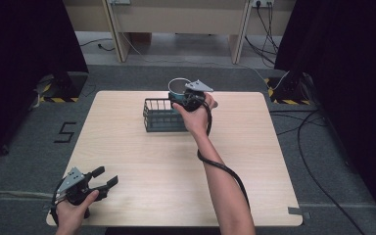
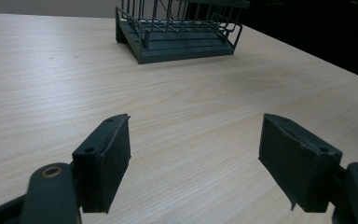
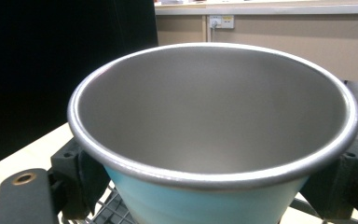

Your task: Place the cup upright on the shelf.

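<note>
cup [image 3: 214, 140] base hidden, right gripper [image 1: 190, 98] clamping it

We see the wire basket [image 1: 162, 115] on the table's [image 1: 142, 166] far middle, the cup [image 1: 178, 87] above its right end, and the left gripper [image 1: 103, 178] at the near left corner.

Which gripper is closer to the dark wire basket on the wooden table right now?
Right. The right gripper holds a light blue metal cup over the dark wire basket's far right corner. The left gripper sits open near the table's near left edge, well away from it.
</note>
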### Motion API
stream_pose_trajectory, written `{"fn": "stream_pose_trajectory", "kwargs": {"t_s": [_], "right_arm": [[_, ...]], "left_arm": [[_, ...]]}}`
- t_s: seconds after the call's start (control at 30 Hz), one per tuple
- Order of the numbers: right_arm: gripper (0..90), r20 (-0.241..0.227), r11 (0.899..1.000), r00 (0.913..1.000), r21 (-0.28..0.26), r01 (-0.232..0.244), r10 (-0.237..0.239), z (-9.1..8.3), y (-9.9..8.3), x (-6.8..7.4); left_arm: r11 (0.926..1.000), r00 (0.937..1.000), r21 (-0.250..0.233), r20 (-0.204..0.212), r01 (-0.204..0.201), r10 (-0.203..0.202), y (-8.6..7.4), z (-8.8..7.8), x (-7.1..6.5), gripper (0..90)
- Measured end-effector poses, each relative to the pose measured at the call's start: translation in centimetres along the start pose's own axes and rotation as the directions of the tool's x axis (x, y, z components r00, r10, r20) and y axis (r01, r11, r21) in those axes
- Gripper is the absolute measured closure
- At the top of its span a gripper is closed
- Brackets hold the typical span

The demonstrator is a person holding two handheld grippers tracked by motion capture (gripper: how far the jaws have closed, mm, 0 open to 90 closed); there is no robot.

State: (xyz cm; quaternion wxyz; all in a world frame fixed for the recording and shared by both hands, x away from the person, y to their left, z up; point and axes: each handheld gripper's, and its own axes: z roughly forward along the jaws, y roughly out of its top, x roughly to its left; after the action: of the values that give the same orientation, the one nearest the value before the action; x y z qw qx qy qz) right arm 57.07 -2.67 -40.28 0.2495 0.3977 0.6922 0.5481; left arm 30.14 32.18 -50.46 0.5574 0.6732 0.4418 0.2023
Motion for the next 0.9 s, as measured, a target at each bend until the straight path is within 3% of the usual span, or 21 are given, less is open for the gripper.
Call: {"fn": "stream_pose_trajectory", "kwargs": {"t_s": [0.9], "right_arm": [[15.7, 0.010, 0.998, 0.9999, 0.067, 0.001, -0.001, 2.5, -1.4, 0.4]], "left_arm": [[1.0000, 1.0000, 0.006, 0.007, -0.003, 0.003, 0.0, 0.2, 0.0, 24.5]]}}
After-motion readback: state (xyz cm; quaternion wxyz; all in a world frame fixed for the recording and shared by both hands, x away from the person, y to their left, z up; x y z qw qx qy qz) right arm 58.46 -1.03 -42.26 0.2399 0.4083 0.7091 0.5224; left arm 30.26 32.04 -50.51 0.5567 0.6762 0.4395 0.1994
